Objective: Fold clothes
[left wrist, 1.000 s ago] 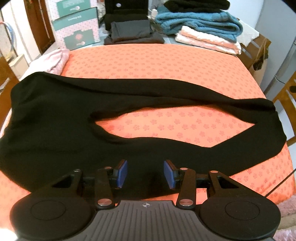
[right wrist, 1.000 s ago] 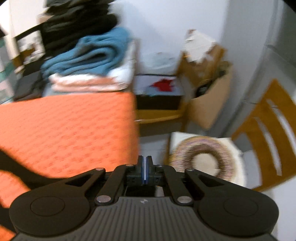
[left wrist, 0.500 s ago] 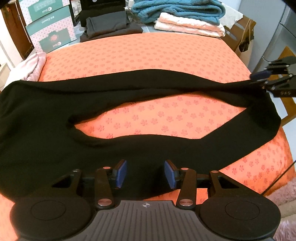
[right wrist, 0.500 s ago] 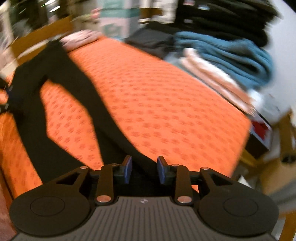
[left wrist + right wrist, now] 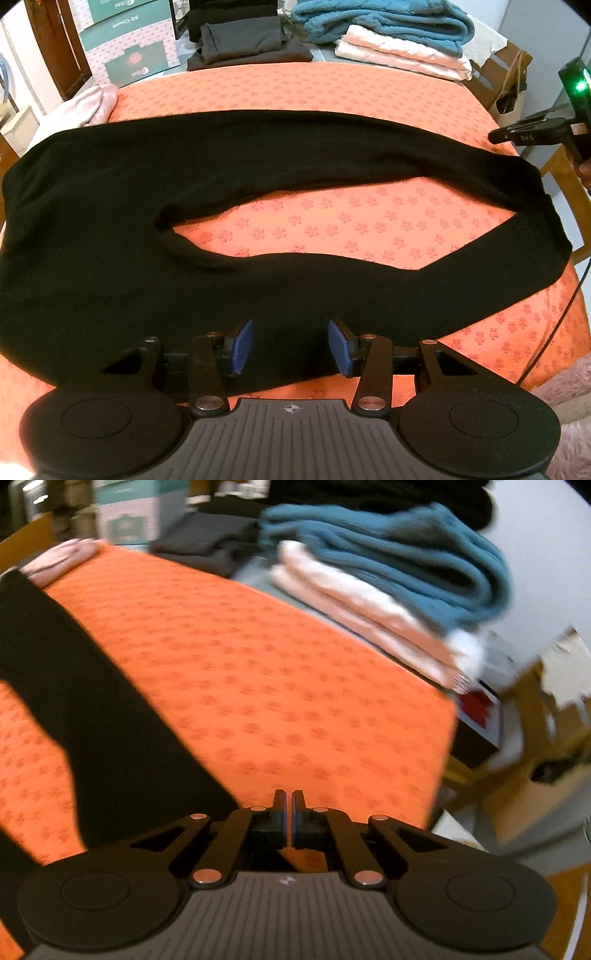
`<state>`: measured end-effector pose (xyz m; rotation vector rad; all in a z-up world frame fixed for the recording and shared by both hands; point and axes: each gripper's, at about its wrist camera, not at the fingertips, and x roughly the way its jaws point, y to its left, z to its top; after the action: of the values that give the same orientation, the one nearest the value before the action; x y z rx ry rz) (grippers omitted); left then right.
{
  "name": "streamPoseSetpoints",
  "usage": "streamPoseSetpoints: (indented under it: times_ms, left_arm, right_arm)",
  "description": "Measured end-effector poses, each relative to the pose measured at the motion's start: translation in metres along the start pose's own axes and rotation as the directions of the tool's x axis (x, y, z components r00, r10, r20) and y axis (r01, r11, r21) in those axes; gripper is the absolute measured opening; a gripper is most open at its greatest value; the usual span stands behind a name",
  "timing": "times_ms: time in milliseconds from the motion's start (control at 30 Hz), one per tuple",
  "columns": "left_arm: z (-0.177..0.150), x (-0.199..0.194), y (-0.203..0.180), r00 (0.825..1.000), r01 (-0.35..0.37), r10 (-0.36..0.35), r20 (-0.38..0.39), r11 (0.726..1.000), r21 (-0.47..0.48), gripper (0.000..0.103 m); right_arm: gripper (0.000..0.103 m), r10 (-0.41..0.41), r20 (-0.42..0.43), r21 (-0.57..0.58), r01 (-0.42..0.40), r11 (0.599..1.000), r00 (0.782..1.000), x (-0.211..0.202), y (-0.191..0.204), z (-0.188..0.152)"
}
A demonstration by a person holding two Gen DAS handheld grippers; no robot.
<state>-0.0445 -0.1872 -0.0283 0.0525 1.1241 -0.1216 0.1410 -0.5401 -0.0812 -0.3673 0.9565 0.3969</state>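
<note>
black trousers (image 5: 122, 206) lie flat across the orange flower-patterned cloth (image 5: 295, 88) on the table, waist end toward the left, the two legs running rightward with a lens-shaped gap of cloth showing between them and their ends meeting near the right edge; left gripper (image 5: 290, 347) hovers low over the near leg, its blue pads (image 5: 242, 345) spread wide apart, nothing between them; right gripper (image 5: 288, 812) sits at the far right end of the table, jaws drawn nearly together with only a thin slit left, and no fabric visible in that slit; in the left wrist view the right gripper (image 5: 517, 131) appears just beyond the leg ends, apart from the trousers; at the back of the table, a folded dark grey garment (image 5: 243, 40), a teal towel (image 5: 384, 22) stacked on pale pink folded cloth (image 5: 402, 53), and a green-and-pink box (image 5: 129, 48); a pink garment (image 5: 92, 107) lies at the left rear corner; the right wrist view is motion-blurred.
</note>
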Motion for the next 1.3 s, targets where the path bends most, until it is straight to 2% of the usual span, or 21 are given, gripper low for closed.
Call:
streamPoseSetpoints:
  times_ms: [67, 233, 300, 433, 567, 700, 767, 833, 867, 900, 933, 967, 1067, 1233, 1300]
  left_arm:
    - [-0.001, 0.0, 0.0, 1.0, 0.004, -0.004, 0.002, 1.0, 0.0, 0.048]
    - [-0.001, 0.001, -0.004, 1.0, 0.028, -0.028, 0.0, 0.999, 0.023, 0.049]
    - [-0.001, 0.002, -0.007, 0.999, 0.036, -0.036, -0.001, 0.998, 0.042, 0.049]
    - [0.0, 0.004, -0.014, 0.999, 0.05, -0.05, -0.003, 0.996, 0.08, 0.049]
    - [0.001, 0.006, -0.019, 0.998, 0.059, -0.059, -0.01, 0.993, 0.105, 0.049]
    - [0.002, 0.011, -0.022, 0.997, 0.076, -0.074, -0.028, 0.99, 0.121, 0.05]
    - [0.003, 0.014, -0.023, 0.996, 0.081, -0.077, -0.039, 0.989, 0.127, 0.053]
    - [0.004, 0.017, -0.024, 0.996, 0.083, -0.077, -0.05, 0.988, 0.132, 0.053]
    - [0.004, 0.018, -0.025, 0.995, 0.084, -0.077, -0.056, 0.987, 0.135, 0.053]
    - [0.005, 0.02, -0.025, 0.995, 0.086, -0.078, -0.061, 0.987, 0.138, 0.053]
    - [0.005, 0.021, -0.026, 0.995, 0.087, -0.078, -0.067, 0.986, 0.14, 0.053]
    - [0.005, 0.023, -0.026, 0.994, 0.088, -0.078, -0.072, 0.986, 0.143, 0.053]
    - [0.006, 0.027, -0.026, 0.993, 0.09, -0.078, -0.086, 0.985, 0.146, 0.053]
    - [0.007, 0.03, -0.024, 0.992, 0.095, -0.083, -0.093, 0.986, 0.134, 0.053]
    - [0.007, 0.031, -0.023, 0.992, 0.095, -0.084, -0.092, 0.987, 0.131, 0.053]
  right_arm:
    - [0.01, -0.024, -0.002, 0.041, 0.024, 0.999, 1.0, -0.006, -0.006, -0.006]
    - [0.012, 0.004, -0.008, 0.12, -0.003, 0.993, 1.0, -0.034, -0.011, -0.026]
    - [0.023, 0.013, -0.008, 0.131, -0.012, 0.991, 1.0, -0.043, -0.011, -0.036]
    - [0.026, -0.003, -0.018, 0.147, 0.006, 0.989, 1.0, -0.05, -0.018, -0.054]
    - [0.027, -0.007, -0.031, 0.113, 0.01, 0.994, 1.0, -0.042, -0.026, -0.061]
    - [0.041, 0.014, -0.023, 0.016, -0.014, 1.0, 1.0, -0.027, -0.026, -0.058]
    - [0.041, 0.048, -0.037, -0.038, -0.05, 0.998, 0.998, -0.018, -0.024, -0.054]
    - [0.041, 0.094, -0.033, -0.073, -0.096, 0.993, 0.995, -0.014, -0.023, -0.052]
    - [0.035, 0.118, -0.038, -0.083, -0.121, 0.989, 0.992, -0.013, -0.023, -0.05]
    - [0.021, 0.143, -0.047, -0.079, -0.147, 0.986, 0.989, -0.013, -0.023, -0.049]
    - [0.016, 0.167, -0.052, -0.068, -0.17, 0.983, 0.985, -0.013, -0.023, -0.048]
    - [0.005, 0.175, -0.054, -0.068, -0.179, 0.982, 0.983, -0.014, -0.021, -0.048]
    - [0.003, 0.167, -0.044, -0.083, -0.17, 0.982, 0.985, -0.02, -0.017, -0.048]
    - [0.002, 0.073, 0.057, -0.078, -0.069, 0.995, 0.996, -0.047, -0.024, -0.033]
    - [0.002, 0.044, 0.071, -0.078, -0.038, 0.996, 0.997, -0.049, -0.03, -0.024]
